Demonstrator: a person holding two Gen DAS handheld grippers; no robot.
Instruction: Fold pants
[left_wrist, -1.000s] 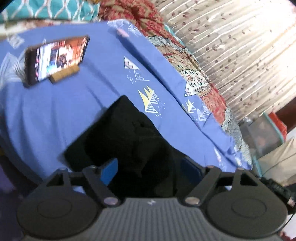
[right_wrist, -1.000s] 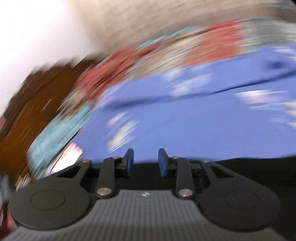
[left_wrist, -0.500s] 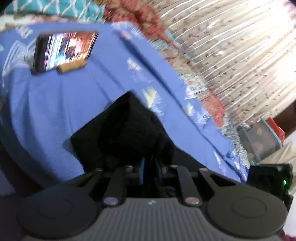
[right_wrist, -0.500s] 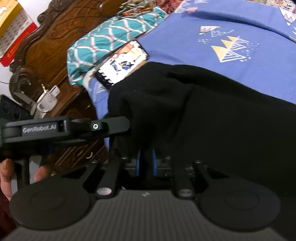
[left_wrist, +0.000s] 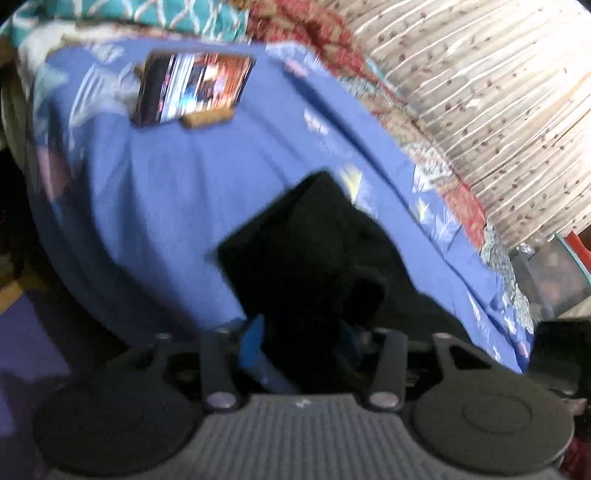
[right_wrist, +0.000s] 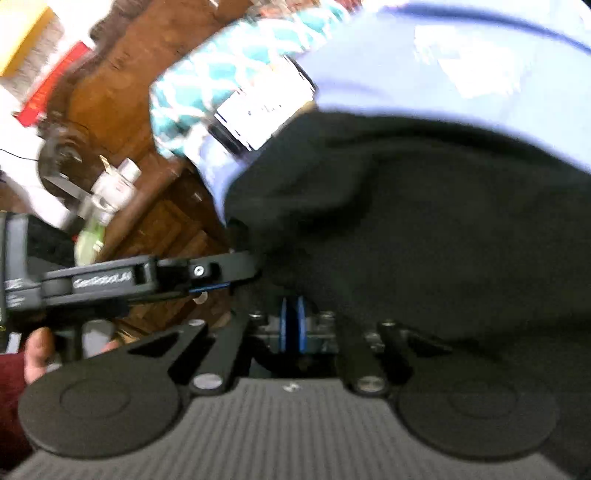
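Observation:
The black pants (left_wrist: 314, 251) lie bunched on the blue bedsheet (left_wrist: 155, 192); they fill the right wrist view (right_wrist: 424, 229). My left gripper (left_wrist: 299, 343) has black cloth between its blue pads (left_wrist: 251, 339), which stand a little apart around it. It shows from the side in the right wrist view (right_wrist: 225, 269), at the pants' near edge. My right gripper (right_wrist: 292, 325) is shut, its blue pads (right_wrist: 284, 325) pressed together on the pants' edge close beside the left gripper.
A phone (left_wrist: 195, 88) leans on a wooden stand (left_wrist: 207, 118) at the far side of the bed. A patterned curtain (left_wrist: 480, 92) hangs to the right. A carved wooden headboard (right_wrist: 122, 85) and a teal pillow (right_wrist: 229, 62) are at the left.
A second ago the left jaws stood wide open over the cloth; they have closed on it. The right gripper swung down onto the pants and shut beside the left one. Both views keep shifting.

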